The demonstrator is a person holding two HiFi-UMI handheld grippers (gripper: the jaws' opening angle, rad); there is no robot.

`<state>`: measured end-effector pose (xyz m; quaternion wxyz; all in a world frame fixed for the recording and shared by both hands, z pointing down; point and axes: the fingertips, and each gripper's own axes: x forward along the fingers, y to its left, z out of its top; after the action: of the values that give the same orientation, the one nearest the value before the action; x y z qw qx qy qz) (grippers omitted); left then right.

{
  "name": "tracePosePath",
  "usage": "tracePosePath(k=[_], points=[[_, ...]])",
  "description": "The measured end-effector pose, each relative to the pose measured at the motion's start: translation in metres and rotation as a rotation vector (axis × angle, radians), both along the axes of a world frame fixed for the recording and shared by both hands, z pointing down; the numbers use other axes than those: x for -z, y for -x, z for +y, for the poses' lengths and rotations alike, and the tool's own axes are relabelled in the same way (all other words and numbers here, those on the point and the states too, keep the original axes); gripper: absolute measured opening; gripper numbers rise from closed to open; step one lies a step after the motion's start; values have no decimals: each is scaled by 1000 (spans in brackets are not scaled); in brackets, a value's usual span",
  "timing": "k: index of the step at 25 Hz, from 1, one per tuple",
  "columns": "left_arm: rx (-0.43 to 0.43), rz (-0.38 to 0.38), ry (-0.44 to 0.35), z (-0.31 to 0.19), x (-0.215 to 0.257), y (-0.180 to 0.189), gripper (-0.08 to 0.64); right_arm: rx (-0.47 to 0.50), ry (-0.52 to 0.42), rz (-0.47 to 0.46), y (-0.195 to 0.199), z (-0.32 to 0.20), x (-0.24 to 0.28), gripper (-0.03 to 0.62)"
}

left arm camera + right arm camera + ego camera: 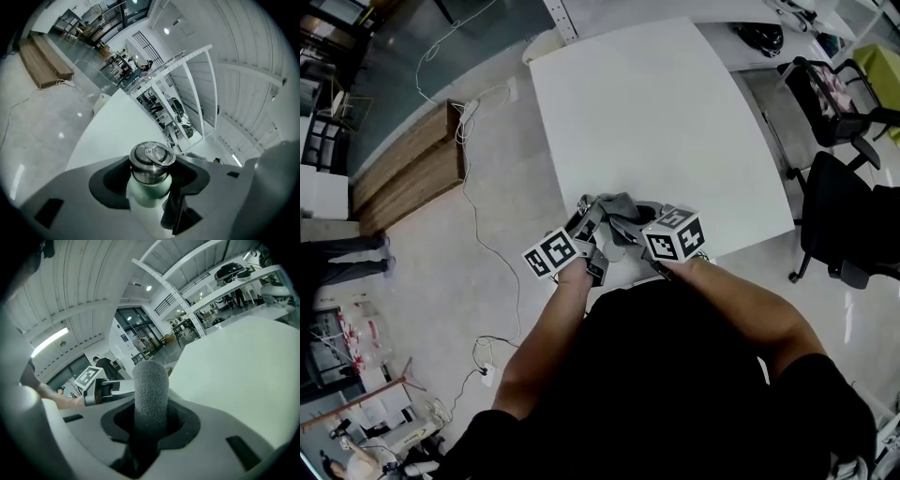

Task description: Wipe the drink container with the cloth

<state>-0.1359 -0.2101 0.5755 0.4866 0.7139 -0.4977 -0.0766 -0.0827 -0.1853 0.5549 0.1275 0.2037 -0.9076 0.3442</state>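
Observation:
A pale green drink container [149, 185] with a steel lid [152, 159] stands between the jaws of my left gripper [150, 180], which is shut on it. My right gripper [150, 423] is shut on a grey cloth [150, 390], which sticks up from its jaws as a roll. In the head view both grippers meet at the near edge of the white table [656, 112]. The left gripper [581, 239] and the right gripper [639, 232] sit close together, with the cloth [617, 208] bunched between them. There the cloth and grippers hide the container.
Black office chairs [848, 220] stand right of the table. A wooden platform [408, 164] and white cables [473, 202] lie on the floor to the left. A second table at the back right carries a black object [759, 36]. A person's legs [342, 255] show at far left.

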Motion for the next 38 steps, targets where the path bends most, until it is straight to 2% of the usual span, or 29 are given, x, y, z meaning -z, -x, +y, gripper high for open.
tracePosePath(k=[7,11,18,24,27,32,35,38], points=[[15,8,-5,1,1,1,270,-21,62,-7,-17,-3,-13,107],[2,-14,-17,3,3,-1,270,-39,96,-28,-24,-1,-18,107],[5,-28,-28,6,4,0,270,-102,180,2,-49,-1,-40,107],[-16,-54,-42,7,7,-4,270,-118,202,27,-60,-1,-50,107],[-67,-112,-65,13,7,-12,270,-108,218,65,-66,2,-58,107],[-176,-198,-103,20,3,-29,270,-141,238,198,-87,-1,-79,107],[-218,-200,-108,23,1,-33,270,-180,238,175,-96,-10,-75,107],[-251,-147,-87,27,-1,-34,270,-220,219,114,-103,-24,-58,107]])
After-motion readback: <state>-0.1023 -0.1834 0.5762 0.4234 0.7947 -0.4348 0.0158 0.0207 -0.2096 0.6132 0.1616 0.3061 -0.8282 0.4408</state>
